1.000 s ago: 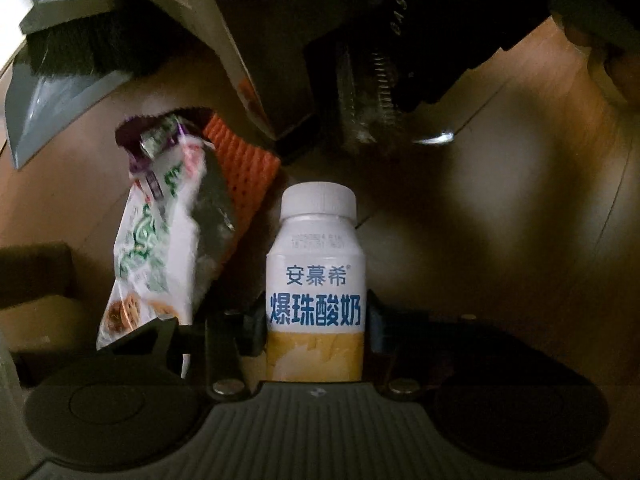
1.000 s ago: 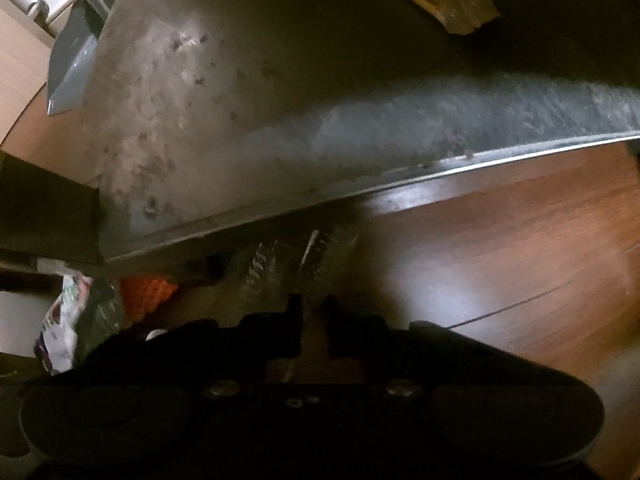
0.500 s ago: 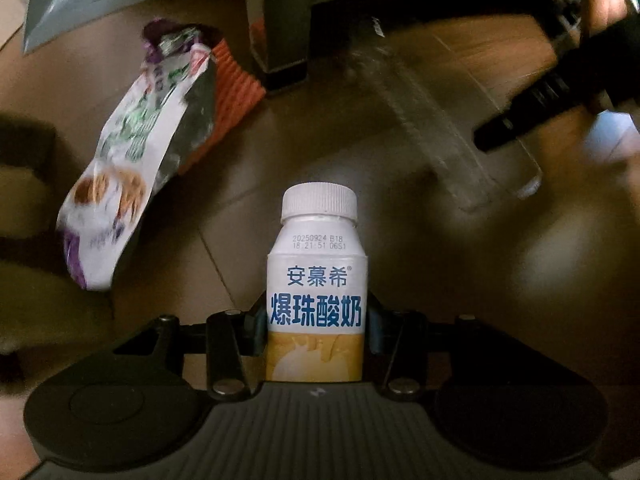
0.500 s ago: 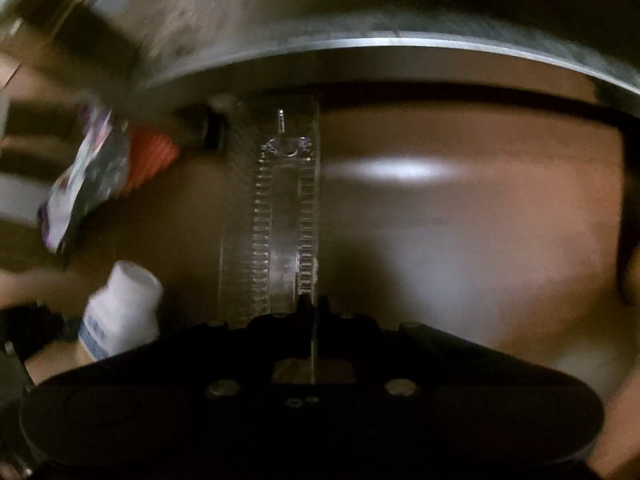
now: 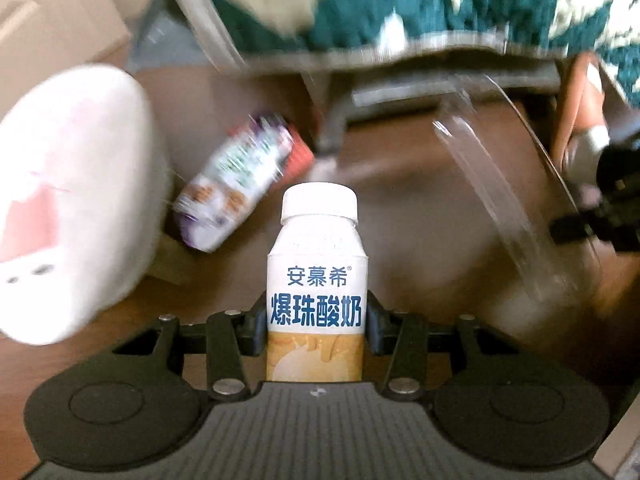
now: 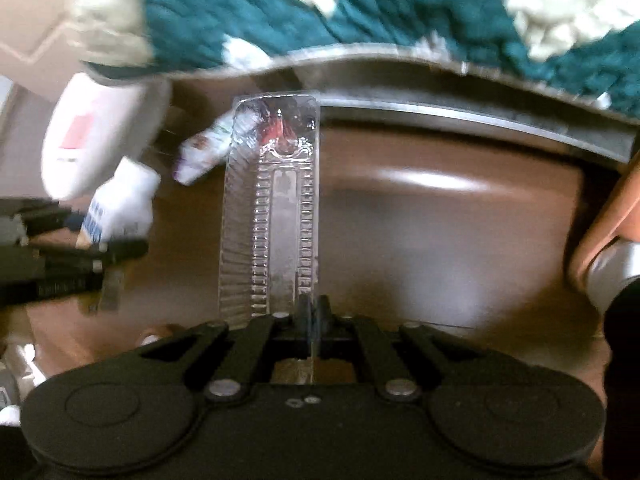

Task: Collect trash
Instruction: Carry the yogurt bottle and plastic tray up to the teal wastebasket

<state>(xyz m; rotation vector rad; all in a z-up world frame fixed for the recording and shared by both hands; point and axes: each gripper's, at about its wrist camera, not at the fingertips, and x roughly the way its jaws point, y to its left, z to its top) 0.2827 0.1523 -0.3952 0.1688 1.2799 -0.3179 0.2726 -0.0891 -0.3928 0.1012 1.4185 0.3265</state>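
Note:
My left gripper (image 5: pixel 316 320) is shut on a white yogurt bottle (image 5: pixel 316 276) with blue Chinese lettering, held upright above the wooden floor. My right gripper (image 6: pixel 314 308) is shut on the edge of a clear ribbed plastic tray (image 6: pixel 272 208), which sticks out forward. The tray also shows in the left wrist view (image 5: pixel 512 204) at the right, blurred. A purple and white snack wrapper (image 5: pixel 236 180) lies on the floor beside an orange ridged piece (image 5: pixel 300 152). The bottle and left gripper show in the right wrist view (image 6: pixel 116 208) at the left.
A white and pink plush slipper (image 5: pixel 68 200) lies at the left. A grey furniture frame (image 5: pixel 400 80) with a teal and cream knitted blanket (image 6: pixel 360 8) stretches across the back. A cardboard box (image 5: pixel 48 20) stands at the far left. A foot (image 6: pixel 600 240) is at the right.
Both grippers have pulled back and up from under the furniture with the bottle and the tray. The view has brightened; the slipper and blanket have come into sight.

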